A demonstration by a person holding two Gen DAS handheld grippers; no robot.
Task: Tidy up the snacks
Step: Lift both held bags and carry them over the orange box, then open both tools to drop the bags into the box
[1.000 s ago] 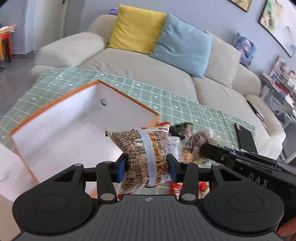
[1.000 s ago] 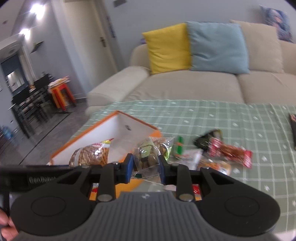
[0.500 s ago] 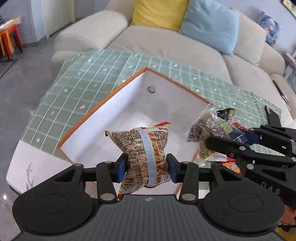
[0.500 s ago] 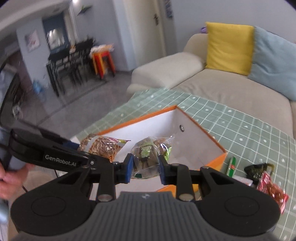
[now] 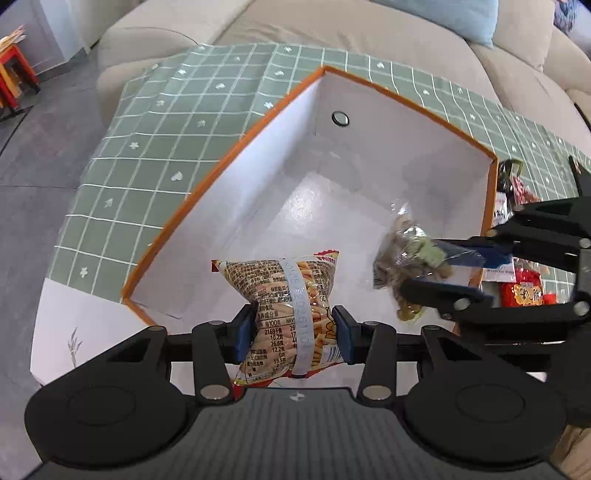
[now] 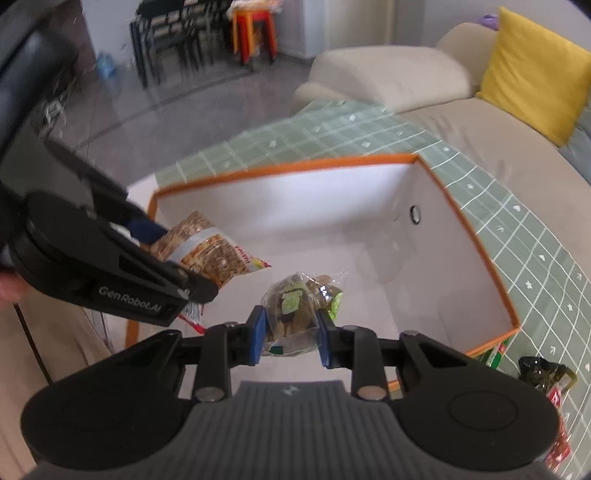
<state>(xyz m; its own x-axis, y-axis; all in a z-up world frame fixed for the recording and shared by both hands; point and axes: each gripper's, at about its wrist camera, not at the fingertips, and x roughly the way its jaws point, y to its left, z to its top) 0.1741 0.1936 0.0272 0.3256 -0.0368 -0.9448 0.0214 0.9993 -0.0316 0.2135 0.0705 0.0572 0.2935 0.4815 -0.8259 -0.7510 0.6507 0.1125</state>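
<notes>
My left gripper (image 5: 293,334) is shut on an orange-and-brown snack bag (image 5: 291,295) with a pale band and holds it above the open white box with an orange rim (image 5: 221,155). The bag also shows in the right wrist view (image 6: 210,251). My right gripper (image 6: 290,338) is shut on a clear bag of brown and green snacks (image 6: 299,306), also above the box (image 6: 476,243). That bag shows in the left wrist view (image 5: 410,254). The box inside is bare.
The box sits on a table with a green checked cloth (image 5: 177,122). More snack packets (image 5: 522,291) lie on the cloth right of the box, and a dark packet (image 6: 543,371). A beige sofa (image 5: 332,26) stands behind. Dining chairs (image 6: 173,44) are far off.
Both grippers have moved forward and tilted down over the box with their bags still held. The box now fills most of each view.
</notes>
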